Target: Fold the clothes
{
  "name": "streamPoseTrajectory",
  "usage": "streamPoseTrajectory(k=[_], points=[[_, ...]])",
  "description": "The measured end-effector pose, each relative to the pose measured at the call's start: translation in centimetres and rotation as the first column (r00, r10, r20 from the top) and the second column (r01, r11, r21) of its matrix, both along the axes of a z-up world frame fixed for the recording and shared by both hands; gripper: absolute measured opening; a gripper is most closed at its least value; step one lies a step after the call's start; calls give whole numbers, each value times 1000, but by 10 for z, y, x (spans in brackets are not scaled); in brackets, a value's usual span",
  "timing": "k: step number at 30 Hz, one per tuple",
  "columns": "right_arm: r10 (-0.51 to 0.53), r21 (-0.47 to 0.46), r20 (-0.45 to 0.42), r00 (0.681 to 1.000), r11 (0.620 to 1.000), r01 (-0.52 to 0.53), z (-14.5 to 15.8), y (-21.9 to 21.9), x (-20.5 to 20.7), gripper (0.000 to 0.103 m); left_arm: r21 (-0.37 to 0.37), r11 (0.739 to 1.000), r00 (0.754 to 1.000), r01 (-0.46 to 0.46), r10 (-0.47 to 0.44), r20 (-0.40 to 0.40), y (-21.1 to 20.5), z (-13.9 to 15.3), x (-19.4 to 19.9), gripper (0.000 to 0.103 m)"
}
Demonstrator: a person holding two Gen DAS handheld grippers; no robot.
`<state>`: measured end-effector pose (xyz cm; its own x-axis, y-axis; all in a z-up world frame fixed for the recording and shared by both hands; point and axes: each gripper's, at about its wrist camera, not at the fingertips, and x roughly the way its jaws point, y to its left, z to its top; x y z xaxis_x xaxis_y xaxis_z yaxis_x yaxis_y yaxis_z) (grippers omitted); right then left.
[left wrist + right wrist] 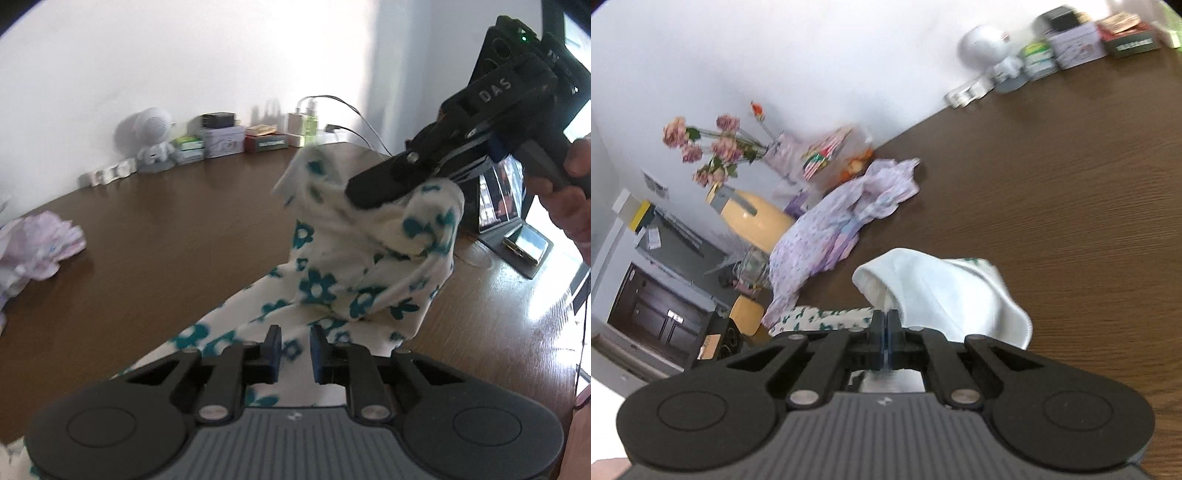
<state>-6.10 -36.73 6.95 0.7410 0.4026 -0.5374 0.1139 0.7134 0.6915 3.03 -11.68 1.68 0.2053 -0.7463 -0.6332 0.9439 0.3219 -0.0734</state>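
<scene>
Fleecy floral garment [325, 280] hangs bunched from the clamped right gripper [887, 334]; left gripper [295, 354] gapes apart.

A dark brown wood-grain worktop [1052, 206] fills the room's middle, and a plain white wall [184, 55] rises straight behind its far edge. Along that edge, against the wall, stand a white round-headed speaker figurine [153, 142], small tins and boxes [225, 140], and a white charger [295, 123] with cables trailing over the wood. Beyond the worktop's right end, bright daylight pours in and glares on the surface. Past its left end, pink artificial flowers [709, 147] lean over a cream-yellow vase [761, 221], with a dark wooden cabinet [653, 314] lower down on the floor.
</scene>
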Motion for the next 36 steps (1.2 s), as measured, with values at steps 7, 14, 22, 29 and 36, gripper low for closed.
streamPoseTrajectory(k=[7,14,22,29,36], points=[[44,20,-38,998,999,-43,-23,40,40,1,-30,998,998,-59,57,-40,43,3,12,16],[69,8,-99,993,998,-68,-50,64,60,1,-130,986,993,-107,101,-55,88,23,14,16],[97,-11,-124,987,995,-99,-62,74,69,1,-96,995,999,30,-34,-39,54,23,-5,17],[135,48,3,991,990,-135,-44,63,59,9,37,999,997,5,-2,-76,32,-8,-4,17],[2,-129,121,993,992,14,-17,22,4,19,33,998,991,-44,48,-126,40,-10,3,19]])
